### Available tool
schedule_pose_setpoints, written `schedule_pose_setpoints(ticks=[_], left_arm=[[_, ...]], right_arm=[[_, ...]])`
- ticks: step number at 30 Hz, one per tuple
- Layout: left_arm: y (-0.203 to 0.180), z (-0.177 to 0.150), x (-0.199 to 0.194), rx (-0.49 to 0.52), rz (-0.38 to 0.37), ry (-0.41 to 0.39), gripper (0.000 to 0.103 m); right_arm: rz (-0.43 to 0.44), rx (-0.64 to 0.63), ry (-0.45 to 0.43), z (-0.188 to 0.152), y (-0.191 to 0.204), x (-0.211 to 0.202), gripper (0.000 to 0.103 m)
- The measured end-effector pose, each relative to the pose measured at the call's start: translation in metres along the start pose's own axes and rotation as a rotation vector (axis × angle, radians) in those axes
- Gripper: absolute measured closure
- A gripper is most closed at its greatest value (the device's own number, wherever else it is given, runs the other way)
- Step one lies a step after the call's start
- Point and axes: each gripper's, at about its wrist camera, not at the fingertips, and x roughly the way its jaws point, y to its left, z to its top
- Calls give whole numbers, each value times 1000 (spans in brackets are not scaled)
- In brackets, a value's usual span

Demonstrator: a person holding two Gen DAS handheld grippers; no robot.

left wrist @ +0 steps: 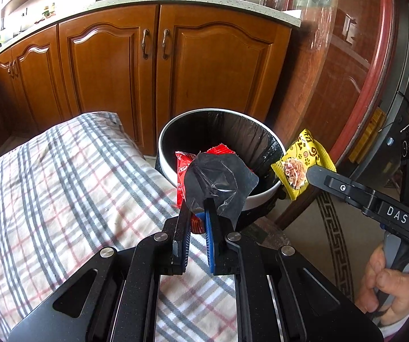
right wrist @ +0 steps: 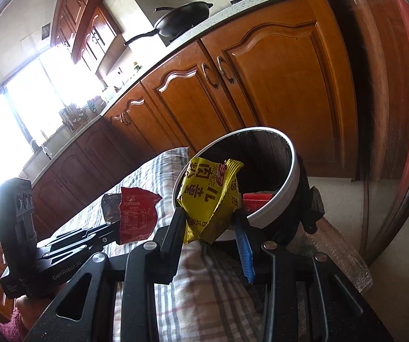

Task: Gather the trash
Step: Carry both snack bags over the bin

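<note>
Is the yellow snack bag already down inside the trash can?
No, the right gripper holds the yellow snack bag pinched at the trash can rim.

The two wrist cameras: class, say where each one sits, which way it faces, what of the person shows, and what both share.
Left wrist: sits on the left gripper, facing the bin and cupboards; it grips a red wrapper; the right gripper and hand show.
Right wrist: sits on the right gripper, tilted, facing the bin; it grips a yellow packet; the left gripper shows.
Shared: bin, both wrappers, checked cloth, cupboards.
</note>
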Motion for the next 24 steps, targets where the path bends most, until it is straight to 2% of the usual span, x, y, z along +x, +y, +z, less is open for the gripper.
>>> schedule_pose_setpoints(ticks=[13,24], left_arm=[[-1,11,10,5,-10,1,95],[-6,35,27,25,-8,9,95]], right_arm=[[-27,-5,-10,12,-8,3,68],[-50,-25,3,24,-11,17,68]])
